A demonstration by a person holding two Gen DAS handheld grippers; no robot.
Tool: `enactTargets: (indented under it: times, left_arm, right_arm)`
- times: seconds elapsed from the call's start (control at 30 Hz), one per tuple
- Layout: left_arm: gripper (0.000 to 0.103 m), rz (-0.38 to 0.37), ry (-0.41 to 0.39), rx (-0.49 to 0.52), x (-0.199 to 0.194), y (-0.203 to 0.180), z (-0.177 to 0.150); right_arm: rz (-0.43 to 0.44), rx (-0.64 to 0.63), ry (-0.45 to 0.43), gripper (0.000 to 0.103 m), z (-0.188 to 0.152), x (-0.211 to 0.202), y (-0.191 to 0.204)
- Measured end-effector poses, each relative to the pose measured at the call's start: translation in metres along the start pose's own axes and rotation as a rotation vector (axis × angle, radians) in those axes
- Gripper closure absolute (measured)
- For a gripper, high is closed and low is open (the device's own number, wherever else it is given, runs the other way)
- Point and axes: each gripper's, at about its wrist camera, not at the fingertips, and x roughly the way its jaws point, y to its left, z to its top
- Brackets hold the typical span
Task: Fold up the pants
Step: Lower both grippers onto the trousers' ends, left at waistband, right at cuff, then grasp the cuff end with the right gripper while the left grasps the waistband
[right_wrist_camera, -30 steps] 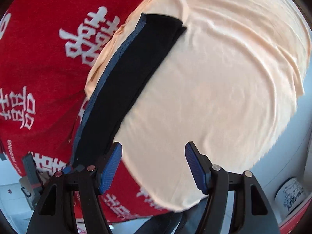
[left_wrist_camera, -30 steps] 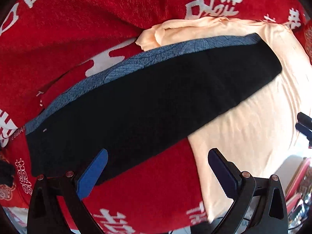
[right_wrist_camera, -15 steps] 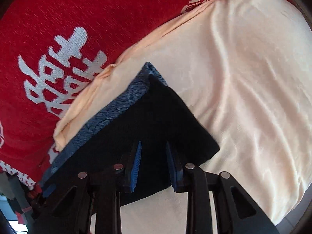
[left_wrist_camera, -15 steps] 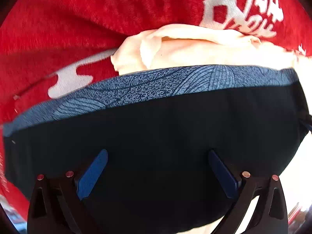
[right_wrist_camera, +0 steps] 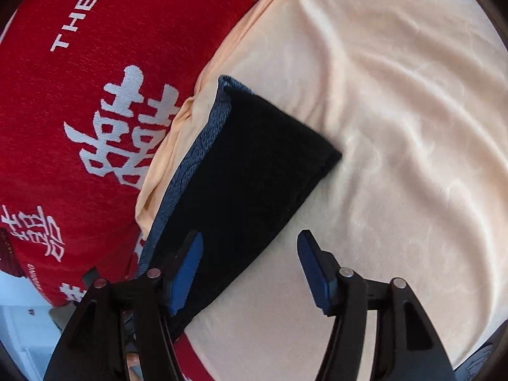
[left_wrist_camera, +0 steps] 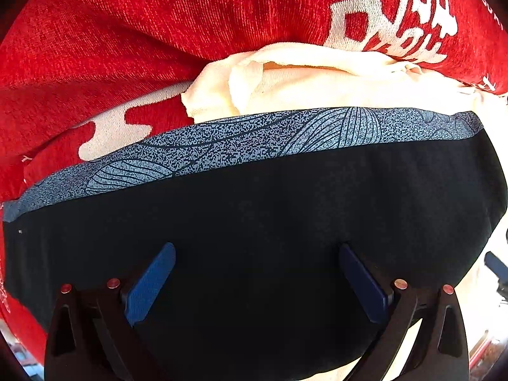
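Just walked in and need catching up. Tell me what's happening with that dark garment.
A person with two handheld grippers is folding black pants, which lie as a long folded strip with a blue patterned band on a peach cloth over a red blanket. The left gripper is open above them; the right gripper is opening at their edge, gripping nothing.

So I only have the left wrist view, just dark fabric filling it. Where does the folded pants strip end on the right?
Observer: The pants end in a squared black end lying on the peach cloth.
Operator: Is the right gripper holding that end?
Observer: No, the right gripper is opening, nothing pinched; the strip's edge runs between its fingers.
Operator: What lies beyond?
Observer: Only rumpled peach cloth, with the red blanket on the far side.
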Motion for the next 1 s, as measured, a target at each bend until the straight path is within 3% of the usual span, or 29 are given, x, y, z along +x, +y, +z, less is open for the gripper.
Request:
enactTargets:
  times: [0.2, 0.43, 0.67, 0.7, 0.73, 0.77, 0.8, 0.83, 0.93, 1.0]
  left_arm:
    - [0.0, 0.002, -0.002, 0.0, 0.002, 0.0, -0.001]
    - [0.0, -0.019, 0.028, -0.011, 0.005, 0.007, -0.002]
    - [0.0, -0.021, -0.006, -0.007, 0.003, 0.009, -0.006]
    - [0.001, -0.019, -0.002, -0.012, 0.002, 0.01, -0.006]
    - [0.017, -0.02, 0.001, -0.022, -0.002, 0.011, -0.006]
    - [0.026, -0.03, -0.007, -0.029, -0.013, 0.008, -0.009]
    - [0.039, -0.032, -0.017, -0.018, -0.02, 0.005, -0.008]
    - [0.042, -0.027, -0.039, 0.007, -0.029, 0.0, -0.008]
    - [0.042, -0.013, -0.104, 0.073, -0.042, -0.019, -0.009]
    - [0.042, -0.055, -0.064, 0.071, -0.03, -0.036, -0.012]
  right_arm:
    - [0.091, 0.064, 0.036, 0.037, -0.009, 0.017, -0.015]
    - [0.181, 0.127, -0.003, 0.037, 0.0, 0.015, -0.028]
    - [0.294, 0.19, -0.063, 0.037, 0.024, 0.024, -0.037]
    - [0.308, 0.191, -0.073, 0.037, 0.029, 0.027, -0.035]
    - [0.314, 0.187, -0.075, 0.038, 0.034, 0.031, -0.032]
    - [0.32, 0.181, -0.07, 0.049, 0.038, 0.034, -0.029]
    - [0.325, 0.178, -0.057, 0.073, 0.04, 0.037, -0.026]
    - [0.338, 0.178, -0.045, 0.087, 0.04, 0.039, -0.024]
    - [0.368, 0.144, -0.055, 0.09, 0.037, 0.026, -0.013]
    - [0.378, 0.094, -0.058, 0.09, 0.034, 0.015, 0.0]
